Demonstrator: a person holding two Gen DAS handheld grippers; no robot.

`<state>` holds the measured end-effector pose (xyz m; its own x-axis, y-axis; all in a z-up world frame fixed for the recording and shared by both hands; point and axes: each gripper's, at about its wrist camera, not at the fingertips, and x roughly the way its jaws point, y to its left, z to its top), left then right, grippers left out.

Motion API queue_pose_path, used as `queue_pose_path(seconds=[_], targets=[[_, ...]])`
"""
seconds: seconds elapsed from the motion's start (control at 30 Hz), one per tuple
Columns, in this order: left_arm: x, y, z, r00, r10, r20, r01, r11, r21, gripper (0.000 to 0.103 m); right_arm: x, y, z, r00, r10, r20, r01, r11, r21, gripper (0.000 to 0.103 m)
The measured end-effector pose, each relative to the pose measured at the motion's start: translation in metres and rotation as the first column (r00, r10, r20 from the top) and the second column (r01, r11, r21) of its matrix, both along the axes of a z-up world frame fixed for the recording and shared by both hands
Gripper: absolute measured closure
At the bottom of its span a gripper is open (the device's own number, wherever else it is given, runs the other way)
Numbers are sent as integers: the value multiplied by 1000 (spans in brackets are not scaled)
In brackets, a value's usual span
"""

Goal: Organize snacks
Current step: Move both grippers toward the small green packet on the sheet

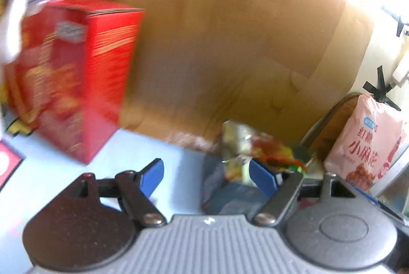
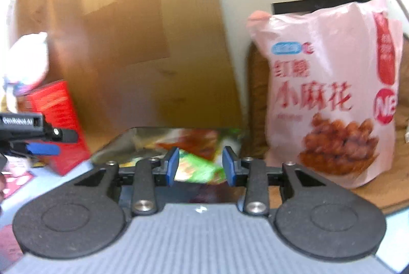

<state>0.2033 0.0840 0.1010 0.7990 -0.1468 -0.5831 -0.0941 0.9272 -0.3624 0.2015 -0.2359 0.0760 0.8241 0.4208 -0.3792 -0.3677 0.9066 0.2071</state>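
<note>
Right gripper half-open, straddling foil snack packet at 12 o'clock, nothing gripped; next, close. Left gripper wide, empty.

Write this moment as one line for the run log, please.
left hand-held gripper: open, empty | right hand-held gripper: open, over foil snack packet | red box: upright, left | pink snack bag: upright, right

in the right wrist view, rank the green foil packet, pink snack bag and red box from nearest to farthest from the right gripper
1. Green foil packet: lying right between the open fingers of the right gripper.
2. Pink snack bag: standing upright, ahead to the right.
3. Red box: upright at the far left, against the cardboard panel.
</note>
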Motion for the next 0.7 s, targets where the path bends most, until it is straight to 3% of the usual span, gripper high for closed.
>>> queue_pose_path(seconds=[0.13, 0.23, 0.33, 0.43, 0.5, 0.57, 0.63, 0.7], targets=[[-35, 38, -15, 1000, 24, -20, -25, 997, -70, 27, -21, 24, -1, 992, 125, -32, -124, 991, 45, 52], [-58, 62, -30, 998, 47, -42, -54, 984, -172, 27, -24, 49, -15, 959, 250, -133, -239, 967, 94, 50], [-75, 71, -48, 996, 64, -62, -77, 970, -232, 27, -21, 75, -32, 923, 309, -230, -282, 949, 142, 50], [-81, 71, -64, 993, 72, -90, -91, 966, -241, 28, -11, 99, -52, 899, 327, -291, -287, 942, 174, 50], [-79, 65, -69, 991, 88, -97, -105, 976, -190, 28, -7, 107, -59, 891, 329, -314, -276, 940, 202, 50], [-78, 55, -69, 989, 128, -68, -131, 990, -51, 28, -3, 115, -63, 897, 322, -304, -266, 940, 213, 50], [-76, 44, -71, 985, 166, -41, -162, 983, 84, 28, 2, 119, -68, 902, 314, -295, -252, 940, 228, 50], [-72, 38, -76, 981, 189, -32, -182, 971, 154, 28, 9, 119, -72, 896, 313, -315, -232, 935, 268, 50]])
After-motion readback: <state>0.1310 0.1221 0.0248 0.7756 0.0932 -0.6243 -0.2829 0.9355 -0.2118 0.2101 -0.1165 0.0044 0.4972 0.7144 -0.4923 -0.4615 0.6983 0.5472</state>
